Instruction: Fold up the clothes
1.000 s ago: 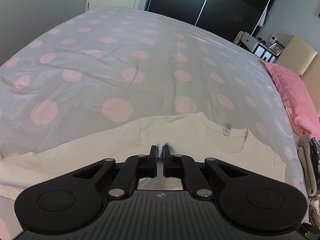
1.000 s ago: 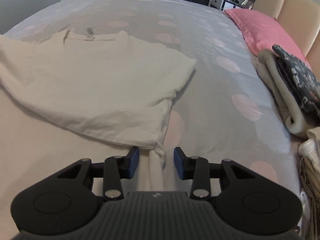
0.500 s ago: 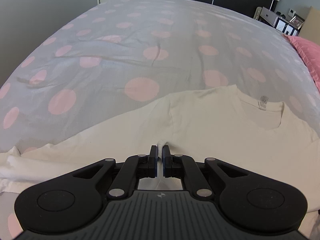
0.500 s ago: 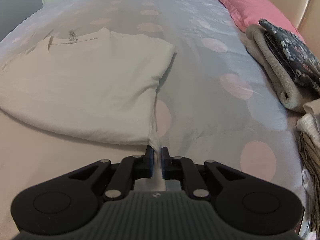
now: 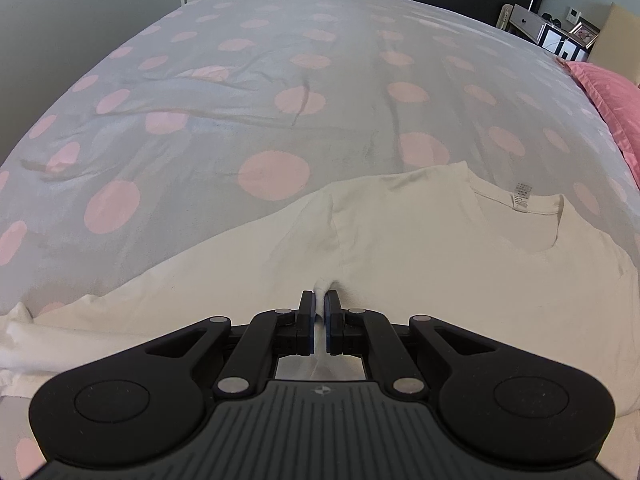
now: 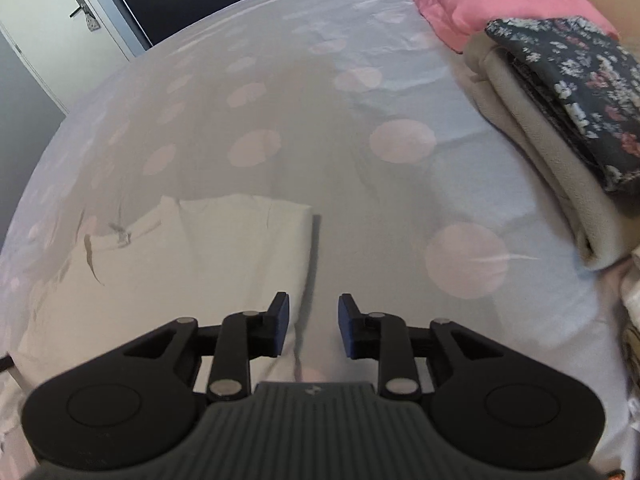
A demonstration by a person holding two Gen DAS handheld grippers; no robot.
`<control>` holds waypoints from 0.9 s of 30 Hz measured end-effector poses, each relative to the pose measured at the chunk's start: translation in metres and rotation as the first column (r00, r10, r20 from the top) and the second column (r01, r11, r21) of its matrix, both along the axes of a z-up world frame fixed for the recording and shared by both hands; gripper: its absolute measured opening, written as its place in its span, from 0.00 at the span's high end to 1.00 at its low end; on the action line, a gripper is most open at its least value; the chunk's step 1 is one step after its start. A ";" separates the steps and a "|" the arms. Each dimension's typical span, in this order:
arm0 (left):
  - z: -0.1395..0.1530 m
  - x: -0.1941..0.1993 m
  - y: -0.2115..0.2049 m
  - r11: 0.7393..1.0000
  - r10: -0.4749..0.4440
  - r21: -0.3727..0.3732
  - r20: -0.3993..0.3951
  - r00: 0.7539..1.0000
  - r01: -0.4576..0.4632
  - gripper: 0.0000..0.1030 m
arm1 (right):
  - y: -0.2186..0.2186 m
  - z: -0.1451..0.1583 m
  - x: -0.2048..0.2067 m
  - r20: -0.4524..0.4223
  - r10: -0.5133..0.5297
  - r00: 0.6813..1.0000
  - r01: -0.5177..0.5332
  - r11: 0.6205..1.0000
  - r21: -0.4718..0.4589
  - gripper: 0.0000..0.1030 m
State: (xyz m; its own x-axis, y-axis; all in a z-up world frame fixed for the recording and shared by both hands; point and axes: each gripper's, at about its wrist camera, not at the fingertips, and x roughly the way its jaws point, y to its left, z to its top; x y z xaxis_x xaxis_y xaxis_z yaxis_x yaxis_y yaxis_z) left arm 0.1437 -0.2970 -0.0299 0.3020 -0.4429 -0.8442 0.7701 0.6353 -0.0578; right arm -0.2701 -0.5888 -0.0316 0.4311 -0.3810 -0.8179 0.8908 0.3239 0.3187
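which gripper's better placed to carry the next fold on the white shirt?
Left, probably. The left gripper is shut on a pinch of the white shirt, so it can carry that fabric over. The right gripper is open, holding nothing, beside the shirt's folded edge.

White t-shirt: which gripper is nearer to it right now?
Left. The left gripper is shut on a pinch of the white t-shirt. The right gripper is open, just off the shirt's right edge, holding nothing.
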 end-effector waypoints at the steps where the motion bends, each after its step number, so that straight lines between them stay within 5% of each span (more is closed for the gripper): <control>1: -0.001 0.001 0.000 1.000 0.001 0.000 -0.003 1.000 -0.001 0.97 | -0.010 -0.005 0.003 0.011 -0.011 1.000 0.011 1.000 0.017 0.68; 15: -0.012 0.005 -0.010 0.999 -0.013 0.031 -0.005 1.000 0.013 0.97 | -0.067 -0.042 0.033 0.044 -0.058 0.997 0.056 0.997 0.046 0.61; 16: -0.012 0.005 -0.010 0.999 -0.014 0.031 -0.004 1.000 0.014 0.97 | -0.068 -0.044 0.035 0.053 -0.054 0.997 0.052 0.997 0.052 0.63; 19: -0.013 0.006 -0.010 1.000 -0.013 0.027 -0.004 1.000 0.014 0.97 | -0.069 -0.047 0.040 0.071 -0.041 0.997 0.037 0.997 0.065 0.94; 24: -0.008 0.006 -0.010 1.000 0.005 -0.012 0.023 1.000 -0.005 0.97 | -0.062 -0.034 0.043 -0.007 -0.077 0.997 0.076 0.993 -0.093 0.98; 27: -0.003 0.002 -0.014 1.000 0.003 -0.022 0.065 0.998 -0.002 0.97 | -0.064 -0.035 0.042 -0.011 -0.080 0.997 0.079 0.992 -0.098 0.98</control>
State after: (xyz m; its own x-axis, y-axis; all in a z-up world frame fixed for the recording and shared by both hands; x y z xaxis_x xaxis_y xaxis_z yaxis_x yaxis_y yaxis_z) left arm 0.1455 -0.3115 -0.0330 0.3569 -0.4598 -0.8131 0.7710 0.6365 -0.0216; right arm -0.2283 -0.6528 -0.0670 0.3845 -0.4918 -0.7812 0.9193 0.2810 0.2755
